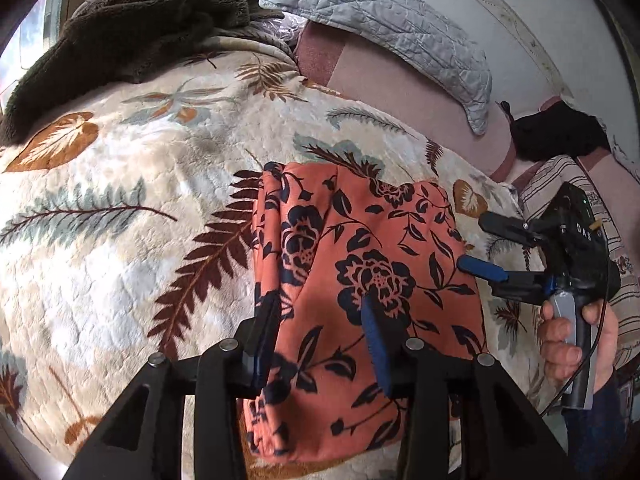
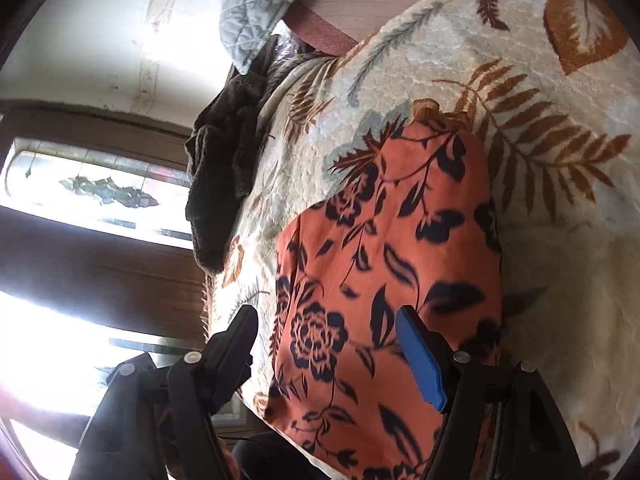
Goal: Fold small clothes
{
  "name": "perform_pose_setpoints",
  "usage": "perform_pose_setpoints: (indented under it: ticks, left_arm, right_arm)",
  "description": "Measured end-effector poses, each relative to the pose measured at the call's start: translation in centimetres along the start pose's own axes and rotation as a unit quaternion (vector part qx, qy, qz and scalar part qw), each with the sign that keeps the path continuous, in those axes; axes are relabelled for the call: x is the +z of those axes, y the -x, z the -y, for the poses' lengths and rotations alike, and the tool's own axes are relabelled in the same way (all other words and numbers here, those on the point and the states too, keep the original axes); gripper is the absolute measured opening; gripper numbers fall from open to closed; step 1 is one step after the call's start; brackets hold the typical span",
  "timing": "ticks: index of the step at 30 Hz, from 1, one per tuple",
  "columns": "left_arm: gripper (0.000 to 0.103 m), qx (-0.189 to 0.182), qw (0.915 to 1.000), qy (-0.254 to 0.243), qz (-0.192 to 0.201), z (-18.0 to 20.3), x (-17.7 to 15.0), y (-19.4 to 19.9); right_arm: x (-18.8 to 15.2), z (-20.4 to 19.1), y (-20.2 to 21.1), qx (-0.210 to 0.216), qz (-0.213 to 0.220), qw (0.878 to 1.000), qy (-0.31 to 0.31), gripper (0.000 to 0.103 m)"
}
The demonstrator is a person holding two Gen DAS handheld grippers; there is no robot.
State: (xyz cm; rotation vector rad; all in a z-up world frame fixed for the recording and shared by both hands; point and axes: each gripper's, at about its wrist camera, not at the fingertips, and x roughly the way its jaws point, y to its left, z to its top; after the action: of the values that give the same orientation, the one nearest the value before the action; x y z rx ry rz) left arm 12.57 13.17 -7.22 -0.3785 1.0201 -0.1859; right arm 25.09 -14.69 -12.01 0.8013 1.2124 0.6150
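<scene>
A folded orange garment (image 1: pixel 360 280) with dark flowers lies on a leaf-print blanket (image 1: pixel 120 208), centre of both frames. The left gripper (image 1: pixel 320 312) hovers over it, fingers apart, holding nothing. The right gripper (image 2: pixel 328 332), at right in the left view, also has its fingers apart and empty. A dark brown throw (image 1: pixel 120 32) sits upper left.

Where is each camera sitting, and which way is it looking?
Left wrist view: sits on the left tool, looking down its open fingers at the orange flowered cloth on the leaf-print blanket; the right tool and a hand show at the right.
Right wrist view: sits on the right tool, looking at the same cloth with a window to the left; only its open fingers show.
Both share the cloth, the blanket, a dark fuzzy garment and a pale quilted pillow.
</scene>
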Motion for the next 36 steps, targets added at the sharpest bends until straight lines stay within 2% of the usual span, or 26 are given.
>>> perform_pose_setpoints:
  ticks: [4, 6, 8, 12, 16, 19, 21, 25, 29, 33, 36]
  left_arm:
    - [0.042, 0.040, 0.9988, -0.006, -0.028, -0.2, -1.2, -3.5]
    - [0.043, 0.040, 0.9990, -0.013, -0.011, -0.4, -2.0, -3.5]
    - [0.042, 0.046, 0.9987, -0.019, -0.009, -0.1, -2.0, -2.9]
    - [0.042, 0.046, 0.9988, -0.018, -0.002, -0.2, -2.9, -1.1]
    - [0.043, 0.062, 0.9979, -0.013, -0.011, -0.7, -4.9, -0.6]
    - [0.043, 0.072, 0.9972, -0.007, -0.018, -0.8, -6.1, -0.4]
    - [0.043, 0.074, 0.9972, -0.009, -0.010, -0.6, -6.7, 0.5]
    - [0.048, 0.085, 0.9963, -0.006, -0.014, -1.1, -7.8, 0.1]
    - [0.052, 0.070, 0.9970, 0.025, -0.019, -2.2, -8.5, 0.2]
    - [0.052, 0.072, 0.9974, 0.005, 0.000, -1.6, -8.5, 1.7]
    - [0.052, 0.087, 0.9962, 0.000, -0.004, -1.7, -8.4, 1.2]
  right_arm:
    - [4.1, 2.7, -2.0, 0.024, -0.005, 0.999, -0.038, 0.074]
    - [5.0, 3.6, -2.1, 0.019, 0.014, 0.998, -0.059, 0.074]
    - [4.7, 2.9, -1.5, 0.026, 0.029, 0.998, -0.053, 0.074]
    - [0.3, 0.3, 1.7, 0.033, 0.045, 0.998, -0.004, 0.074]
    - [-6.8, -0.5, 4.1, 0.042, 0.037, 0.998, 0.019, 0.077]
    - [-10.7, 0.9, 3.6, 0.004, 0.017, 1.000, 0.010, 0.077]
    - [-12.1, 0.8, 3.8, -0.002, 0.019, 1.000, 0.003, 0.077]
    - [-13.5, -1.3, 4.2, 0.008, 0.035, 0.999, 0.028, 0.079]
    - [-13.8, 0.2, 2.1, -0.027, 0.021, 0.999, 0.001, 0.079]
    - [-13.8, -0.9, 3.0, -0.009, 0.037, 0.999, 0.012, 0.079]
    - [-12.8, -2.1, 3.0, -0.008, 0.037, 0.999, 0.031, 0.079]
